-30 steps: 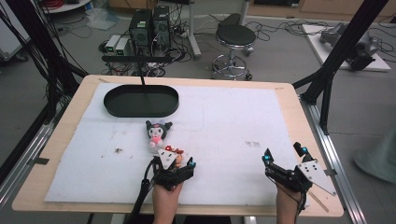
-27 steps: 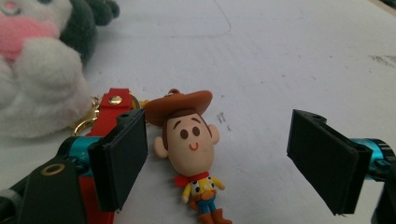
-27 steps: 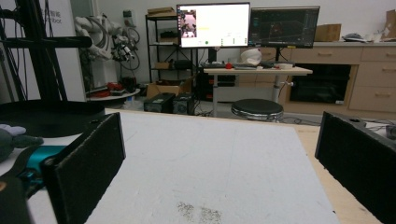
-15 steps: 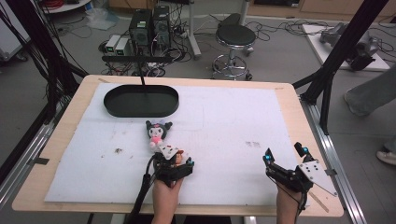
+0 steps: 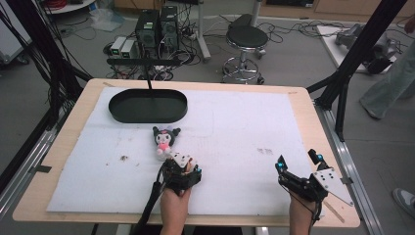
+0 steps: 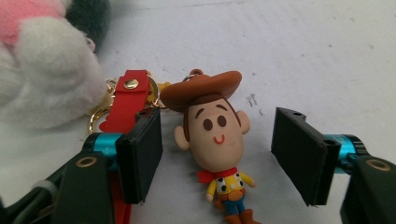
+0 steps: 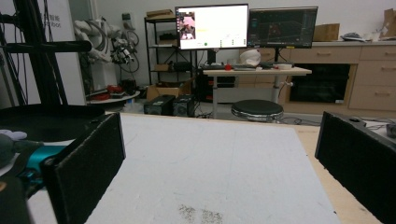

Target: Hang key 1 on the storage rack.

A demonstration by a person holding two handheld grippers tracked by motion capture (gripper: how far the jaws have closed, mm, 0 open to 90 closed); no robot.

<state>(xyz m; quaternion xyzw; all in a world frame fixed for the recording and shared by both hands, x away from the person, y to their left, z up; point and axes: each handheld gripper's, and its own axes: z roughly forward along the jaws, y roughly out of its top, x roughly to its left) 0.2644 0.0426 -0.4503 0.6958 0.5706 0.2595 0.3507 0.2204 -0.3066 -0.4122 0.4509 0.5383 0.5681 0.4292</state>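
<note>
A small cowboy figure keychain point(image 6: 215, 140) with a brown hat lies on the white mat point(image 5: 235, 127). It sits between the jaws of my left gripper point(image 6: 217, 121). The jaws have just been closing, but a gap remains on each side and the pads do not touch the figure. A red strap point(image 6: 125, 100) with gold rings lies by the left pad. Just beyond is a plush doll point(image 5: 165, 138) with a pink face and black ears, also at the top left of the left gripper view point(image 6: 42, 70). My right gripper point(image 5: 298, 160) rests open near the front right, nothing between its pads point(image 7: 88, 163).
A black oval tray point(image 5: 148, 105) sits at the back left of the mat. The wooden table edge point(image 5: 337, 147) runs along the right. Beyond the table are a stool point(image 5: 247, 39), computer boxes point(image 5: 156, 24) and a person's leg point(image 5: 391, 83).
The left gripper's jaws have narrowed around the cowboy figure. The right gripper has stayed put. The person behind the table at right has shifted.
</note>
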